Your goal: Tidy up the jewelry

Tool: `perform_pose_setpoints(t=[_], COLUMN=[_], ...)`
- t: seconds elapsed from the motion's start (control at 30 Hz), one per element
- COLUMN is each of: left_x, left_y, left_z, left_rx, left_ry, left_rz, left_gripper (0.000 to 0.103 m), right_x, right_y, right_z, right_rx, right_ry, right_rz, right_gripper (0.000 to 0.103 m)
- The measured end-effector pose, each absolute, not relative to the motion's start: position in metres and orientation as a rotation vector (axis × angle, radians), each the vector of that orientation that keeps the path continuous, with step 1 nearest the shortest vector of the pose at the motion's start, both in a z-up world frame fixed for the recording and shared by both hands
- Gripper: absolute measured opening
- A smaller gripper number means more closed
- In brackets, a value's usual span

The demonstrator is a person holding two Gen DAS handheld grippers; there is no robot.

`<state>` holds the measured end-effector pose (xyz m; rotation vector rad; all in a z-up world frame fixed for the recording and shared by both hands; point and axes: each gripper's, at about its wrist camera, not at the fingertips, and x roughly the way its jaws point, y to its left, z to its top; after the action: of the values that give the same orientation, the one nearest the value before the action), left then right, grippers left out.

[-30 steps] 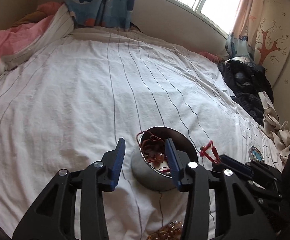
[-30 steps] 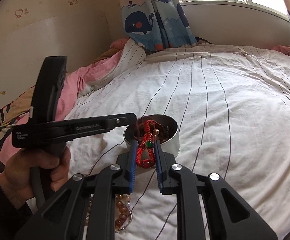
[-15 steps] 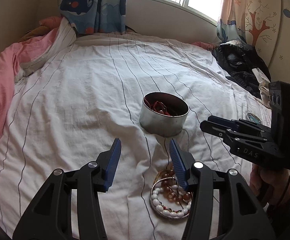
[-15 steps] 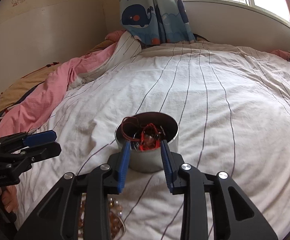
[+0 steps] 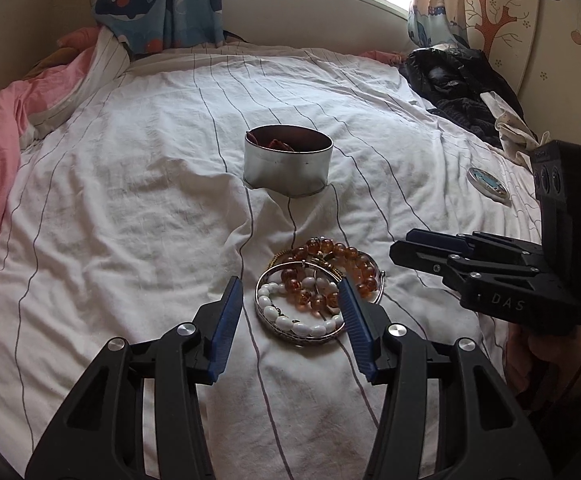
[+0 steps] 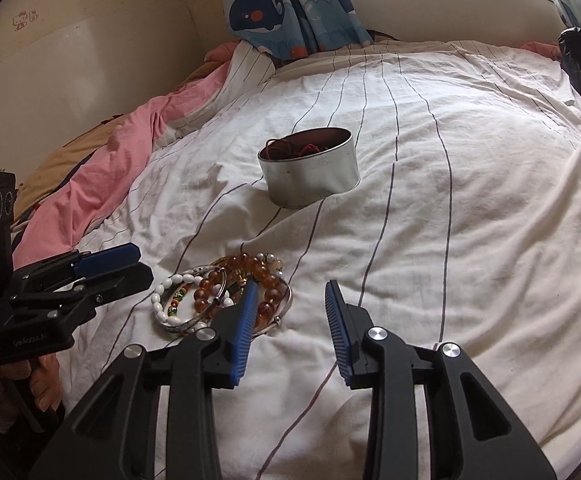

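Observation:
A round metal tin (image 5: 288, 160) stands on the striped white bedsheet and holds red cord jewelry; it also shows in the right wrist view (image 6: 310, 170). A pile of bracelets (image 5: 314, 288), amber beads, white beads and a silver bangle, lies nearer, also in the right wrist view (image 6: 218, 292). My left gripper (image 5: 290, 312) is open and empty, its fingers on either side of the pile. My right gripper (image 6: 290, 312) is open and empty, just right of the pile. It appears in the left wrist view (image 5: 430, 248) at the right.
A pink blanket (image 6: 102, 176) lies bunched along the left side of the bed. Dark clothes (image 5: 454, 84) are heaped at the far right. A small round lid or badge (image 5: 488, 184) lies on the sheet right of the tin. Whale-print curtains hang at the head.
The right gripper let the red bracelet go into the tin and opened. Both grippers pulled back from the tin toward the bracelet pile.

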<state>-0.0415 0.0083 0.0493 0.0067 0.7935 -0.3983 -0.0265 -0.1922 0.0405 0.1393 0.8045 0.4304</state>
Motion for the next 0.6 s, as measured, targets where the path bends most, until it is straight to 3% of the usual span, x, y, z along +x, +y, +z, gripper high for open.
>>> perform_pose_setpoints(t=[0.37, 0.43, 0.5, 0.6], left_x=[-0.034, -0.032, -0.030, -0.028], left_y=[0.011, 0.012, 0.012, 0.012], left_z=[0.039, 0.038, 0.036, 0.034], left_rx=[-0.044, -0.055, -0.058, -0.061], left_ry=[0.835, 0.842, 0.851, 0.861], left_rz=[-0.393, -0.389, -0.386, -0.388], left_gripper=[0.044, 0.044, 0.044, 0.044], right_x=[0.001, 0.007, 0.008, 0.000], right_y=[-0.148, -0.139, -0.138, -0.140], right_z=[0.036, 0.027, 0.026, 0.034], right_rx=[-0.014, -0.059, -0.074, -0.091], right_ry=[0.808, 0.851, 0.853, 0.806], right_rz=[0.476, 0.478, 0.474, 0.470], right_gripper=[0.035, 0.031, 0.014, 0.012])
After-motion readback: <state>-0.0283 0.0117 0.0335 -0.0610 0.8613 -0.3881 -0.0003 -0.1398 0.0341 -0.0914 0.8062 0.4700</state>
